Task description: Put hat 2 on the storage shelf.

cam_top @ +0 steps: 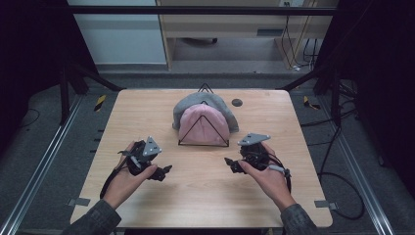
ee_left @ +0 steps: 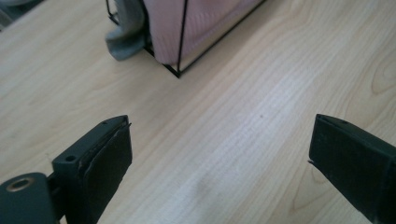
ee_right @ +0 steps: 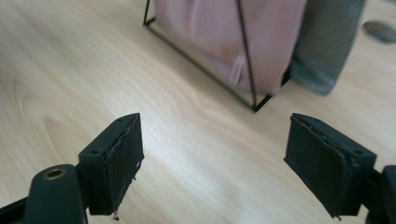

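The wooden table (cam_top: pixel 205 191) lies bare under both of your grippers. Ahead of them, between the 2, stands the black wire rack (cam_top: pixel 203 128), with the grey cap (cam_top: pixel 188 106) and the pink cap (cam_top: pixel 203 126) leaning in it, pink nearer to you. Your left gripper (cam_top: pixel 165 171) points toward the rack's near left corner, jaws spread wide with nothing between them. Your right gripper (cam_top: pixel 229 163) faces the rack's near right corner, likewise spread and holding nothing, well apart from the caps.

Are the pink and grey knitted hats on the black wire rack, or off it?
On it: pink knitted hat and grey knitted hat drape over the black wire rack.
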Demonstrator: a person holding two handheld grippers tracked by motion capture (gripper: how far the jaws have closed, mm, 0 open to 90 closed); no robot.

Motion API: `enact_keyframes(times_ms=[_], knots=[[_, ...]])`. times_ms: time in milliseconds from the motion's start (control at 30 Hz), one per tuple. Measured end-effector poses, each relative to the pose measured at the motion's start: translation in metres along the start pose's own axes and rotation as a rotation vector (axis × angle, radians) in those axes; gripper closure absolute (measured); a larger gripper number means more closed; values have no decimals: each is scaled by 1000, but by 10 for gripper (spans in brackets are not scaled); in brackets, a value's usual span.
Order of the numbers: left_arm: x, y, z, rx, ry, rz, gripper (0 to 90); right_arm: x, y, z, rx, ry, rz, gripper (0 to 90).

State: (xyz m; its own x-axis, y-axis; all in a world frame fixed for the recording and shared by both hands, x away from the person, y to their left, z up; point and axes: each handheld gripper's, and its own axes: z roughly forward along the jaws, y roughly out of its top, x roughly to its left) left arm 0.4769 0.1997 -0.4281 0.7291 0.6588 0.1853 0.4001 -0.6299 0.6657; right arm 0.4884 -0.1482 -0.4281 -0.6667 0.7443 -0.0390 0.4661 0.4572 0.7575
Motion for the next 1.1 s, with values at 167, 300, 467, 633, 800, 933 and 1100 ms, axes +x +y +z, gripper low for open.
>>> enact_keyframes(times_ms=[167,300,467,633,800,933,1100], knots=[[-7,-11,13,33,-33,0,53,3,-17,12,49,31,16,190],[-8,-21,22,60,-36,3,53,0,-29,18,75,29,43,200],[0,-33,27,72,-28,-29,53,-11,-40,22,85,16,105,193],[11,-47,36,85,-27,-78,51,-21,-49,25,91,13,143,122],[18,-55,41,84,-36,-121,49,-26,-54,28,93,3,160,93],[17,-58,44,89,-57,-134,48,-28,-58,32,102,16,192,93],[18,-61,47,75,-82,-154,20,-23,-64,41,133,-34,130,73]])
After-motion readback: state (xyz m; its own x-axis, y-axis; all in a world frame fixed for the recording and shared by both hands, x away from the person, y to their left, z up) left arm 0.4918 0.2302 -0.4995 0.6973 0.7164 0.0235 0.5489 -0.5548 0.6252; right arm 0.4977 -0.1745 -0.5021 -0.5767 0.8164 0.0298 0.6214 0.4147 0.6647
